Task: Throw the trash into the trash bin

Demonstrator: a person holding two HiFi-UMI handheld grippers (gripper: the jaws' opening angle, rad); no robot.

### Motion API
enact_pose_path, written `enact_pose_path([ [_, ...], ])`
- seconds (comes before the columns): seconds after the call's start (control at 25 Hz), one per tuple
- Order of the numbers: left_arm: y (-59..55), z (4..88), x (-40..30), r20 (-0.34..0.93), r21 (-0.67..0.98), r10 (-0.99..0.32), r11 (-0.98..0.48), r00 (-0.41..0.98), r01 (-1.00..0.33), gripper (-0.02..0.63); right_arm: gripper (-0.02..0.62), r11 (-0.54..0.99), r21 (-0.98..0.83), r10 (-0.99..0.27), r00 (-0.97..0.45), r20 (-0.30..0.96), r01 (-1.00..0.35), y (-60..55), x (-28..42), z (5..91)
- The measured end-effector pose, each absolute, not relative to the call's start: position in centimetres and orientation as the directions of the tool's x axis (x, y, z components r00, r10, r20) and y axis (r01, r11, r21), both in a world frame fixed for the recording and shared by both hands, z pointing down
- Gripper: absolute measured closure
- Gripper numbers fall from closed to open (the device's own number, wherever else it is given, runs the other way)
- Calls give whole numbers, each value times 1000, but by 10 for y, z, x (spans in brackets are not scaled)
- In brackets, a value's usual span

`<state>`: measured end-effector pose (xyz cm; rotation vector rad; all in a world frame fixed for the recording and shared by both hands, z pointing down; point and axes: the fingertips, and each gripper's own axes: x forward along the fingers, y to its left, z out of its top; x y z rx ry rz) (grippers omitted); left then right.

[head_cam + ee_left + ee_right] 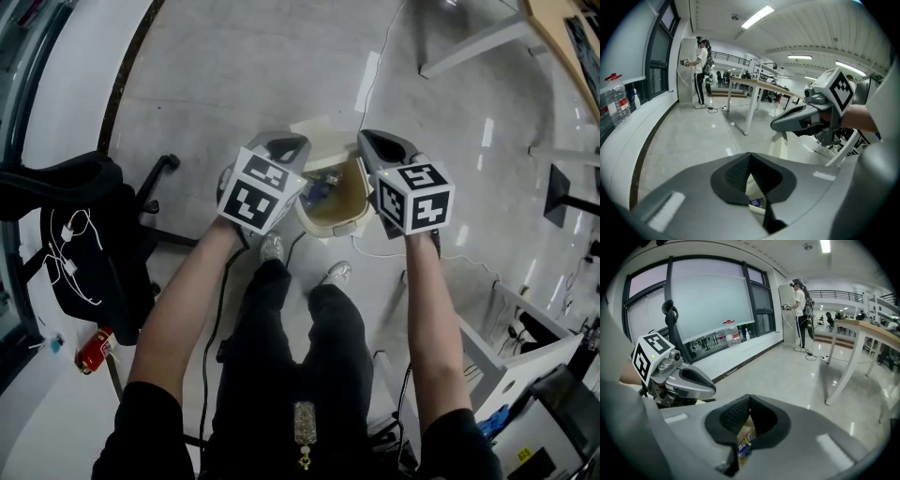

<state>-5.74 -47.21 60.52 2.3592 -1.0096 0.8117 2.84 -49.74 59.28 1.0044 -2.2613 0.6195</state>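
Note:
A cream trash bin [330,226] with a brown liner stands on the floor just ahead of the person's feet. A blue wrapper [317,193] lies inside it; it also shows through the gap under the jaws as the wrapper [757,202] and the wrapper [744,445]. My left gripper [300,146] hangs over the bin's left rim, tilted downward, jaws closed with nothing between them. My right gripper [369,141] hangs over the right rim, also shut and empty. The two point towards each other across the bin. In the gripper views the closed tips are the left gripper [750,154] and the right gripper [750,397].
A black office chair [86,234] draped with a jacket and white cable stands at left, a red can [94,349] beside it. Cables trail over the floor. White table legs [469,42] stand beyond the bin, a desk frame [506,349] at right. A person [701,70] stands far off.

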Motion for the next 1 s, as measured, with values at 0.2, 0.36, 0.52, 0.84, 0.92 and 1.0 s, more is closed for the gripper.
enact_pose_path([
  [0.2,-437,624,-38,686,193,-458,-635,566,-748,600,592,594,-196,-481,-540,691,-780,-463,50,608],
  [0.36,-412,641,-25,710,206,-425,-637,562,-743,600,592,590,-209,-450,-532,717,-780,-435,62,627],
  [0.52,-392,658,-15,730,206,-398,-648,556,-734,600,592,589,-209,-425,-518,742,-781,-411,70,647],
  [0.84,-368,701,0,748,221,-383,-626,542,-748,600,592,583,-236,-374,-514,772,-778,-379,82,691],
  [0.92,-363,713,5,755,226,-374,-622,538,-749,600,592,581,-245,-356,-513,781,-776,-371,86,704],
  [1.0,-356,726,8,768,230,-358,-619,531,-751,600,592,582,-251,-335,-509,793,-774,-364,89,718],
])
